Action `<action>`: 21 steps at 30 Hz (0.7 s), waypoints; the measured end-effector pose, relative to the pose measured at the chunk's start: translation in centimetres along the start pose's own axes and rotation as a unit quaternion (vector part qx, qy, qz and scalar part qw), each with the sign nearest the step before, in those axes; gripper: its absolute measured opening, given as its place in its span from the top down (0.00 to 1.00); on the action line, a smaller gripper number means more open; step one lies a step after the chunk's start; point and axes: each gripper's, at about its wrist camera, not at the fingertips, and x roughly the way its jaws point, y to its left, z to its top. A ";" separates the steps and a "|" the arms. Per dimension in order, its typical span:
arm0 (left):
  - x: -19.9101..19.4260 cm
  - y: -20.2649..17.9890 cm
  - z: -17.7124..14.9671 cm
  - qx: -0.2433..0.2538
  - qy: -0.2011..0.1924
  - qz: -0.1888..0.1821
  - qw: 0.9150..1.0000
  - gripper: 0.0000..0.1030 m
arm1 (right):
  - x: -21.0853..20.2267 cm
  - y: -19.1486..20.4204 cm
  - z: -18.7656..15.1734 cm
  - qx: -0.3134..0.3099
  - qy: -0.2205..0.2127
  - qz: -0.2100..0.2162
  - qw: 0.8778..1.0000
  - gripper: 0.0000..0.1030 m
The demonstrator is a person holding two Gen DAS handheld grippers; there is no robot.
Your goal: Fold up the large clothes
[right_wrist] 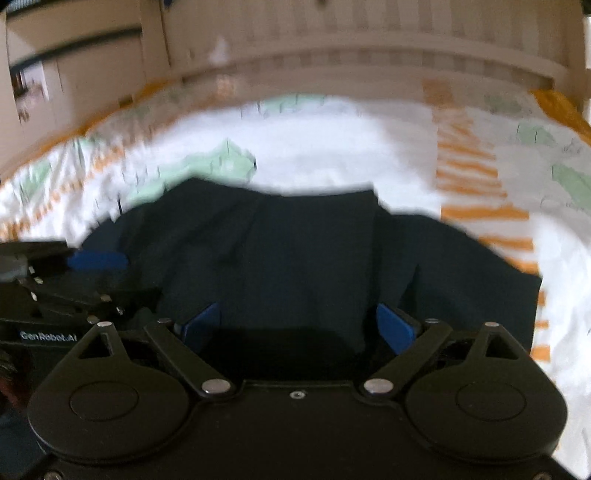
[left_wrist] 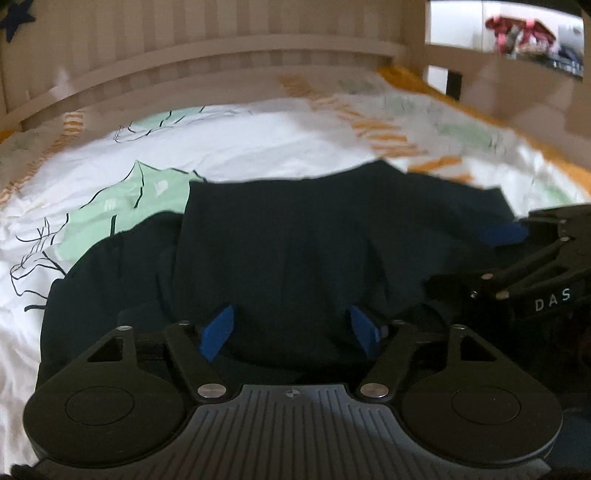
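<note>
A dark navy garment (left_wrist: 295,240) (right_wrist: 295,251) lies in a folded heap on the bed, its far edge straight against the white sheet. My left gripper (left_wrist: 291,328) hovers low over its near part, blue pads (left_wrist: 218,332) spread wide, with cloth under the gap and nothing pinched. My right gripper (right_wrist: 297,325) stands open the same way over the garment's right side. In the left wrist view, one blue fingertip (left_wrist: 506,233) of the right gripper reaches in from the right. The right wrist view shows the left gripper's fingertip (right_wrist: 98,260) at the left edge. Both views are blurred.
The bed sheet (left_wrist: 258,147) (right_wrist: 332,147) is white with green and orange prints and runs all around the garment. A slatted beige bed rail (left_wrist: 221,48) (right_wrist: 369,48) bounds the far side. A shelf with clothes (left_wrist: 517,29) shows at the top right.
</note>
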 end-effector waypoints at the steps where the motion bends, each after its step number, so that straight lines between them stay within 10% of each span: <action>1: -0.1 0.1 -0.3 0.002 -0.002 0.002 1.000 0.27 | 0.3 0.1 -0.3 -0.006 0.004 -0.004 1.000 0.05; 21: -0.8 1.0 -1.1 -0.026 -0.025 -0.024 0.999 0.23 | 0.5 -1.0 -1.8 0.018 -0.010 0.014 1.000 0.00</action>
